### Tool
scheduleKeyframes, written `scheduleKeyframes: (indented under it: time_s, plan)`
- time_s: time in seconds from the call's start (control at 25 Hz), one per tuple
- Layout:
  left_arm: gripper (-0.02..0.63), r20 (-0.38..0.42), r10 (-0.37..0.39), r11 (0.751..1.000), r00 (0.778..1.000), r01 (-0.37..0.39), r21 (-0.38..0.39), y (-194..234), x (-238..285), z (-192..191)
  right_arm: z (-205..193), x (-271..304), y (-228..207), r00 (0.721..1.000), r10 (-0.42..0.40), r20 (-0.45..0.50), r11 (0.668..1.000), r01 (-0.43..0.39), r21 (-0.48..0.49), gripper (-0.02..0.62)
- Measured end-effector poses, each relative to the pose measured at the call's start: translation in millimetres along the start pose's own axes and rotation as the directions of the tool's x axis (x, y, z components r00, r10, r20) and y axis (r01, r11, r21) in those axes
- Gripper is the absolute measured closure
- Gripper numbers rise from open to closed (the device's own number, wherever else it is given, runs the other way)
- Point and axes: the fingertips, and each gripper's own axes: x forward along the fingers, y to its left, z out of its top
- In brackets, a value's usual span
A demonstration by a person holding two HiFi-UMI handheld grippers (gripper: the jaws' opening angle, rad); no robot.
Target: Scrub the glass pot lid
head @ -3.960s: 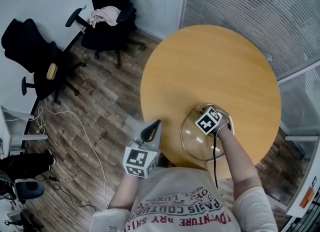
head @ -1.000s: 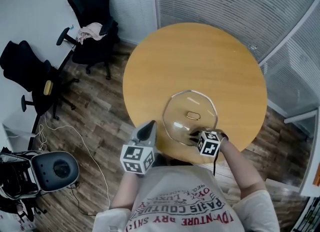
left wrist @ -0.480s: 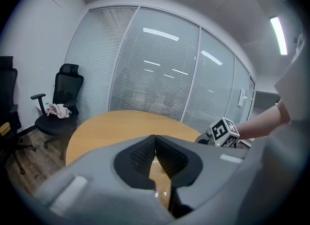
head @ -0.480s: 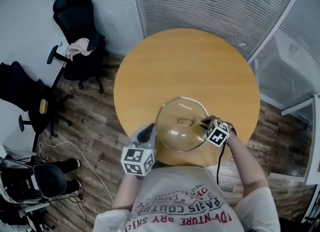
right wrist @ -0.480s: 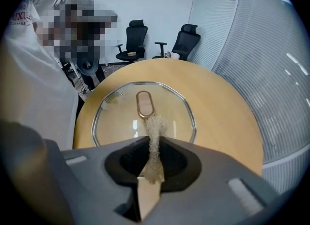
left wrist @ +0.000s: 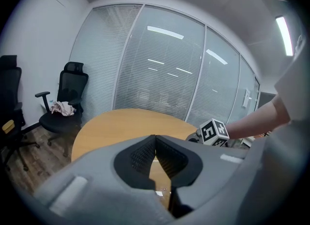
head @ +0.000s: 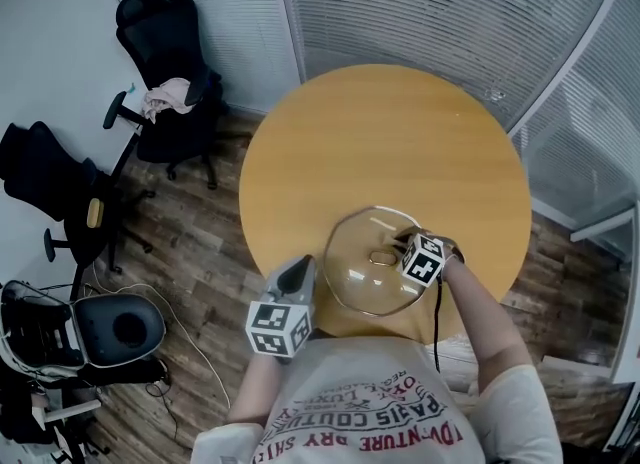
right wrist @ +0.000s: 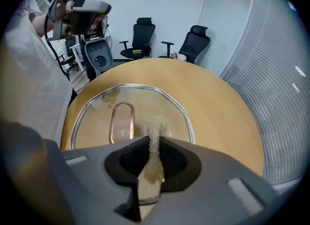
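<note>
The glass pot lid [head: 357, 280] lies flat on the round wooden table [head: 400, 132], near its front edge, metal handle [head: 381, 257] up. My right gripper [head: 404, 245] is over the lid's right part, just beside the handle, shut on a thin yellowish scrub pad [right wrist: 155, 134]. In the right gripper view the pad's tip rests on the glass [right wrist: 140, 98] to the right of the handle [right wrist: 123, 118]. My left gripper [head: 300, 270] hangs off the table's front left edge, jaws shut with nothing between them [left wrist: 155, 141].
Black office chairs [head: 170, 42] [head: 50, 182] stand on the wood floor to the left, one with cloth on its seat. A grey round device [head: 118, 328] and cables lie at the lower left. Glass walls with blinds [head: 450, 12] run behind and right of the table.
My right gripper has swept with the pad from the lid's near edge round its right rim to beside the handle. The left gripper has stayed put, shut.
</note>
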Motion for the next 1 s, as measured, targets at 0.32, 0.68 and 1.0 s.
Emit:
scheduleKeyframes:
  time_s: [0.32,0.68,1.0]
  plan:
    - [0.598,0.005,0.027,1.0,1.0,-0.027,-0.006,-1.6,-0.3,-6.2,-1.2,10.3,1.1,0.994,0.098,-0.043,0.995,-0.099,-0.021,0.535]
    - [0.598,-0.003,0.0,1.0,1.0,0.0,0.02,-8.0,1.4,-7.9,-18.6,1.7,7.9,0.997,0.076,-0.016,0.996,-0.075,0.055,0.535]
    - [0.598,-0.018,-0.042,0.999,0.999,0.043,0.024,-1.6,9.6,-1.1,-26.2,-4.4,15.1,0.998,0.018,-0.053,0.991,-0.011,0.132,0.535]
